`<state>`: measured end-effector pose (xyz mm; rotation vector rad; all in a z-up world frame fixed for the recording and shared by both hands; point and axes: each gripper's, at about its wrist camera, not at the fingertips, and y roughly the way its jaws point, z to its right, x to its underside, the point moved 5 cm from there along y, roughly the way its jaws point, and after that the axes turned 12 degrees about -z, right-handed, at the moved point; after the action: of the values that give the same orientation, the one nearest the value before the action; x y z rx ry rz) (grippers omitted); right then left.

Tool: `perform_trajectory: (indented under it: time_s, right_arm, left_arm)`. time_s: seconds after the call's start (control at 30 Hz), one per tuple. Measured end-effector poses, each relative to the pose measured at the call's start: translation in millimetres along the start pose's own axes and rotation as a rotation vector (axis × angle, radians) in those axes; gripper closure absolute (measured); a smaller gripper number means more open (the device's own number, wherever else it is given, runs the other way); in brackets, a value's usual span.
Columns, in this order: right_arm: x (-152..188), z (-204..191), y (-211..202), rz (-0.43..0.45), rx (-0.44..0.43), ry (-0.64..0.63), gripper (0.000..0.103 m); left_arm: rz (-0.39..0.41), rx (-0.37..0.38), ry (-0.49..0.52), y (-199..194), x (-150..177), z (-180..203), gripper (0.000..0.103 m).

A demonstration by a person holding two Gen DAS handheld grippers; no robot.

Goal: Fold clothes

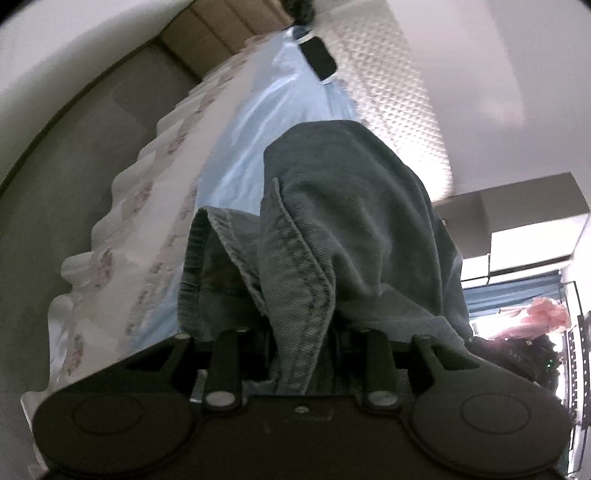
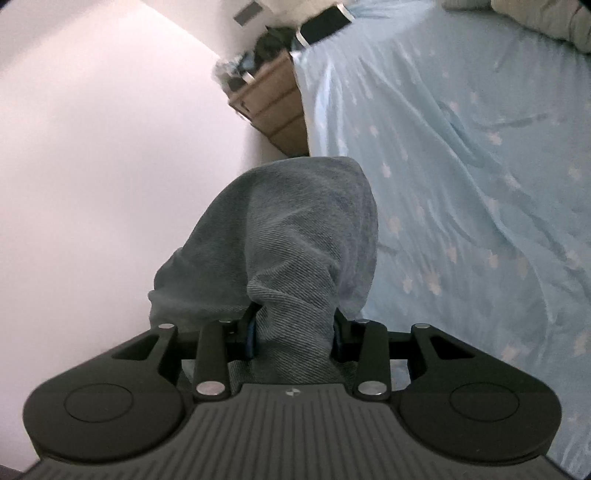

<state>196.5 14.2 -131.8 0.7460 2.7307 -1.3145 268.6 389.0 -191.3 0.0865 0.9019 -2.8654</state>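
Over the blue bedsheet [image 2: 461, 166], left tongs [image 1: 303, 332] and right tongs [image 2: 291, 325] each clamped on bunched jeans [image 1: 351, 229]; no legible writing.

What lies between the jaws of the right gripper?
A bunched fold of the blue denim garment, clamped in the right gripper; the right wrist view shows it.

Jeans [image 1: 354, 229] bunched between the jaws of the left gripper [image 1: 303, 343] and of the right gripper [image 2: 291, 332], held above the bed [image 2: 461, 184], phone [image 2: 323, 24] lying on the bed's far corner, wooden cabinet [image 2: 273, 107] just beside that corner, pillow [image 2: 535, 18] on the bed's far edge
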Motion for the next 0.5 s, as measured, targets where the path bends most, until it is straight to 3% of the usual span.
perform_trajectory:
  time_s: [0.27,0.5]
  right_arm:
    - [2.3,3.9,-77.8,0.060,-0.049,-0.035,0.064]
    - [0.8,61.7,-154.2,0.088,-0.055,-0.091,0.064]
  left_arm:
    - [0.047,0.011,0.046,18.6,43.7,82.2,0.077]
    - [0.084,0.031,0.026,97.4,105.7,144.0,0.077]
